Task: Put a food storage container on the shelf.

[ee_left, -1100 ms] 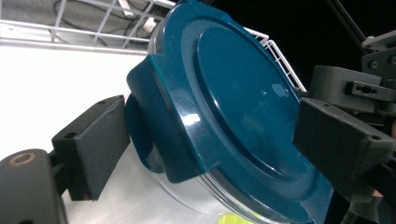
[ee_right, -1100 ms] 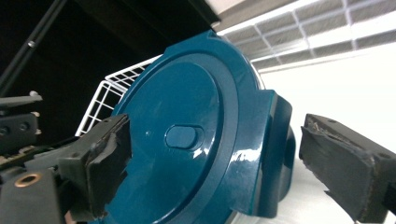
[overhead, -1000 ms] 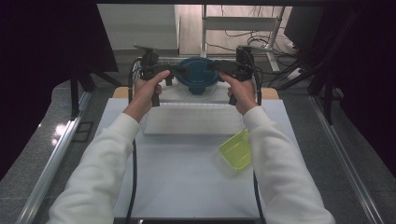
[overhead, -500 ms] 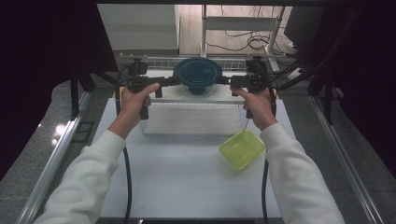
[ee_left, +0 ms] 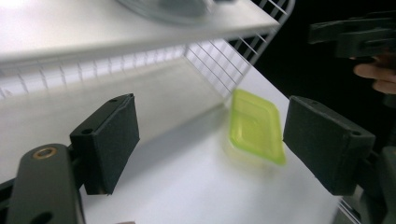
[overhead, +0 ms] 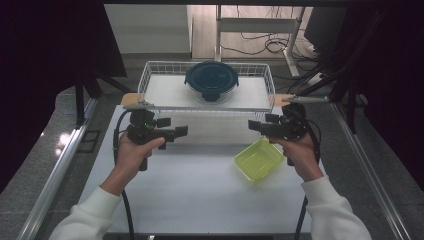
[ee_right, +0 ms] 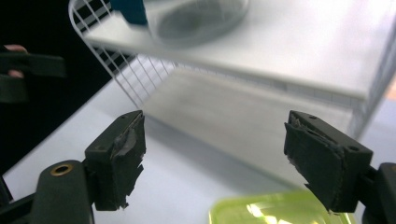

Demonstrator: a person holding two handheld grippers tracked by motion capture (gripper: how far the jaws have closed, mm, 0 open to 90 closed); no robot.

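A round glass container with a dark blue lid (overhead: 211,79) rests on the top shelf of a white wire rack (overhead: 150,75). In the right gripper view the container (ee_right: 196,18) sits blurred at the top. My left gripper (overhead: 172,128) hovers in front of the rack's left half, open and empty (ee_left: 215,140). My right gripper (overhead: 260,124) hovers in front of the rack's right half, also open and empty (ee_right: 219,158). A yellow-green plastic tray (overhead: 259,159) lies on the white table just below the right gripper, and shows between the left jaws (ee_left: 256,126).
The white table (overhead: 190,195) stretches toward the person. The rack's lower shelf (ee_left: 140,93) is open at the front. Metal rails (overhead: 55,170) run along both table sides. Cables and desk legs (overhead: 260,45) lie beyond the rack.
Both grippers let go of the round container, drew back from the rack toward the person and moved apart. The container stays on the top shelf.
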